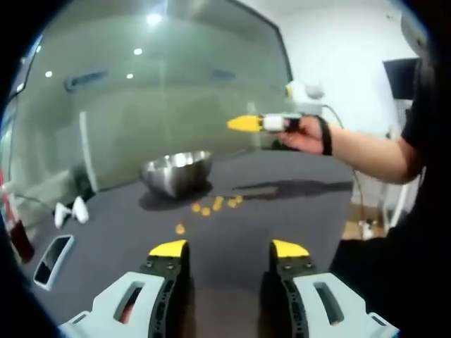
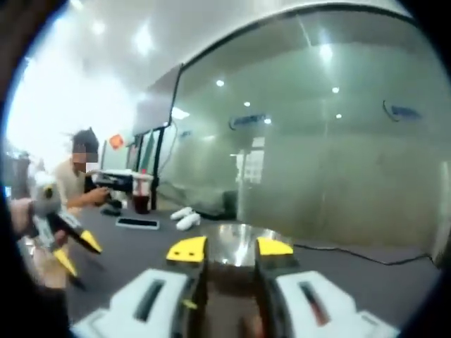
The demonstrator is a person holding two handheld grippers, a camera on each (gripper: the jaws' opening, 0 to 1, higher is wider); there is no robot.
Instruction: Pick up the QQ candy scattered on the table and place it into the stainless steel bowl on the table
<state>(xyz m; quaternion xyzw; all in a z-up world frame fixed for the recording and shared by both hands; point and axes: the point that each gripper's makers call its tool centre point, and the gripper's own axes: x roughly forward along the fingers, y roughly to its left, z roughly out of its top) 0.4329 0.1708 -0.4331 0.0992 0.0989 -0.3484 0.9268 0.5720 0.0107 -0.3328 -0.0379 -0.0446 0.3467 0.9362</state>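
Bowl (image 1: 177,171) sits left on the tabletop (image 1: 282,211); candy (image 1: 215,205) scattered just beside it, nearer me. Pieces look small, light, likely soft: pinch across the middle. Left tongs (image 1: 228,248) wide, empty. Right tongs (image 2: 230,247) narrower, empty, above the bowl. Open room all round.
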